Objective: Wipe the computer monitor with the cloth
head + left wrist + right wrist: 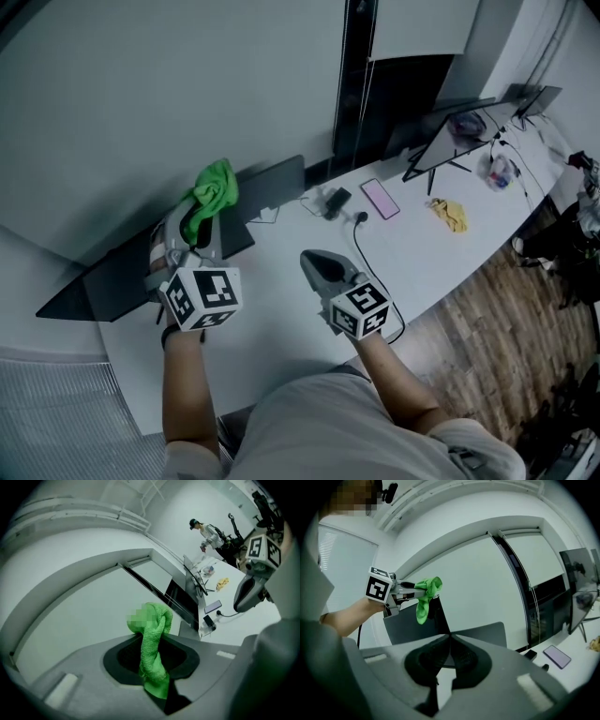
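In the head view, the left gripper is clamped on a bunched green cloth, held over the top edge of a dark monitor at the back of the white desk; whether cloth and monitor touch cannot be told. The right gripper hangs above the desk just to the right, well clear of the monitor. Farther along the desk lie a phone and a yellow rag. In the left gripper view, the jaws are closed on the cloth, which stands up twisted between them with a tail hanging below; the right gripper shows at the right edge and a person stands far off. In the right gripper view, the jaws are shut together with nothing between them; beyond them the left gripper holds the cloth against the upper part of the monitor, and the phone lies at the right.
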Tool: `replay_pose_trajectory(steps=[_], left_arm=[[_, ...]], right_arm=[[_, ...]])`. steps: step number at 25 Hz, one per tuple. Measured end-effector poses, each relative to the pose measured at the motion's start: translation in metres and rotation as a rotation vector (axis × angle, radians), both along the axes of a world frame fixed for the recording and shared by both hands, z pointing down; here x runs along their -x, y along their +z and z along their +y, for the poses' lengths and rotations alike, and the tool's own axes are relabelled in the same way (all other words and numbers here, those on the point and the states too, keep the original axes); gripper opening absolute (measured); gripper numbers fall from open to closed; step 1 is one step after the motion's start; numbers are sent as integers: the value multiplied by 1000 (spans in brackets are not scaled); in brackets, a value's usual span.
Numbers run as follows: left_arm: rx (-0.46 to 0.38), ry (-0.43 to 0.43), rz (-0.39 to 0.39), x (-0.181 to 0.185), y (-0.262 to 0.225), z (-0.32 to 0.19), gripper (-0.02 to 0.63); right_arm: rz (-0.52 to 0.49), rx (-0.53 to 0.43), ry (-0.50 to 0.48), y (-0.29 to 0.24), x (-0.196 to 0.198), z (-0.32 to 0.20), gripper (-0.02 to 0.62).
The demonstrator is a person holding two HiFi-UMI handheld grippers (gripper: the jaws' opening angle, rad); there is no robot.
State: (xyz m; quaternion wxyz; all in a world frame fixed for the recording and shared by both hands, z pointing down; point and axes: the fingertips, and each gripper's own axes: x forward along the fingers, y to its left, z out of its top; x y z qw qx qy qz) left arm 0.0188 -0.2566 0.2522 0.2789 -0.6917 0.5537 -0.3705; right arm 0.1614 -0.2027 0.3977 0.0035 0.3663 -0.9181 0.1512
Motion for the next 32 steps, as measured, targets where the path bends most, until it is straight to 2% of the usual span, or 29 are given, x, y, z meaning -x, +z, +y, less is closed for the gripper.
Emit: replay_pose_trajectory(steps=[5, 12, 20, 32], left_arm=[[4, 1, -136, -3, 8, -10, 84], [12, 23, -190, -2, 18, -12, 83], [13, 7, -206, 24, 23, 2, 84], [4, -78, -200, 101, 24, 39, 84]], right_arm=[[6, 16, 20, 5, -5, 4, 9], [14, 32, 23, 12, 3, 8, 9], [31, 32, 3, 14, 27, 17, 9], [55, 24, -46, 11, 81, 47, 9]])
